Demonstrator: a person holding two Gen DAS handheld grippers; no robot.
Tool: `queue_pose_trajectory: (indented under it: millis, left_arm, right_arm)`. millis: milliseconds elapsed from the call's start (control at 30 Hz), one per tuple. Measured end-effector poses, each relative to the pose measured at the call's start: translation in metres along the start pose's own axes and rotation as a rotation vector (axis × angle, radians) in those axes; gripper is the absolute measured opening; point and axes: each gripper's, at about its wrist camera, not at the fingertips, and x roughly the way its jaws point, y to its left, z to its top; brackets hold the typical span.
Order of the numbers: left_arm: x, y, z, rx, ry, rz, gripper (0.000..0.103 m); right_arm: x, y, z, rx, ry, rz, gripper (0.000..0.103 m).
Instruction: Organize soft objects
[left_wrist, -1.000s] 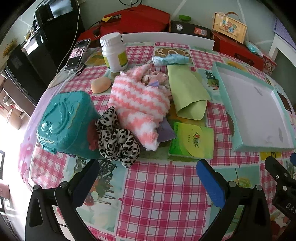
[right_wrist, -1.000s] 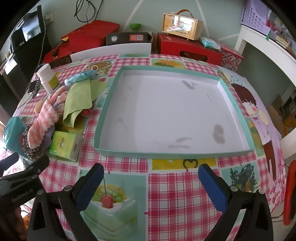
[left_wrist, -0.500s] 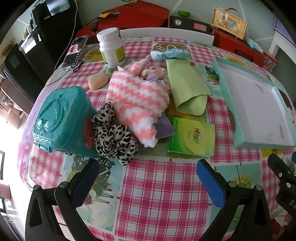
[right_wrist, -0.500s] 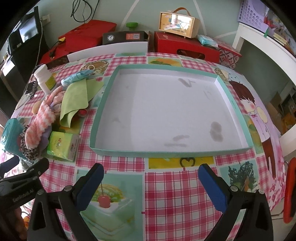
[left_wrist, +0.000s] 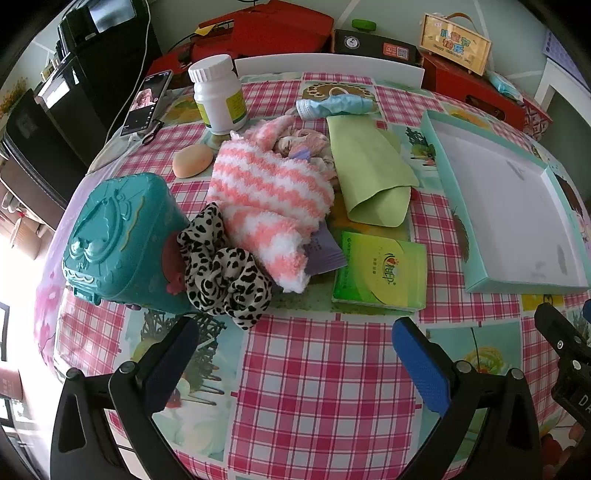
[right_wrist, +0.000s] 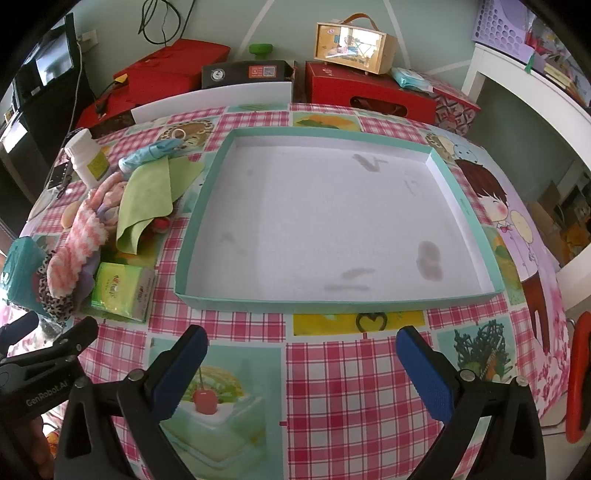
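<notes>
A heap of soft things lies left of a shallow teal tray (left_wrist: 448, 206) (right_wrist: 199, 218): a pink-and-white fuzzy sock (left_wrist: 266, 195) (right_wrist: 83, 236), a leopard-print scrunchie (left_wrist: 225, 273), a green cloth (left_wrist: 369, 166) (right_wrist: 147, 188), a rolled blue item (left_wrist: 336, 104) and a green tissue pack (left_wrist: 380, 271) (right_wrist: 118, 288). My left gripper (left_wrist: 295, 363) is open, hovering in front of the scrunchie and tissue pack. My right gripper (right_wrist: 301, 369) is open before the tray's near rim. The tray holds nothing.
A teal plastic case (left_wrist: 118, 240) stands by the scrunchie. A white pill bottle (left_wrist: 219, 94), an orange sponge (left_wrist: 192, 160) and a phone (left_wrist: 146, 101) lie behind. Red boxes (right_wrist: 369, 94) and a white board (right_wrist: 210, 99) line the table's far edge.
Both grippers have drawn back slightly toward me and a little higher; the heap and tray look a bit smaller and farther. Nothing on the table has moved.
</notes>
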Motion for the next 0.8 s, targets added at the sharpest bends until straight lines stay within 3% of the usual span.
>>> queue_pose_trajectory:
  millis: [800]
  left_arm:
    - [0.0007, 0.0004, -0.0004, 0.003, 0.006, 0.002, 0.103]
  right_arm:
    - [0.0009, -0.0006, -0.0009, -0.001, 0.000, 0.000, 0.103]
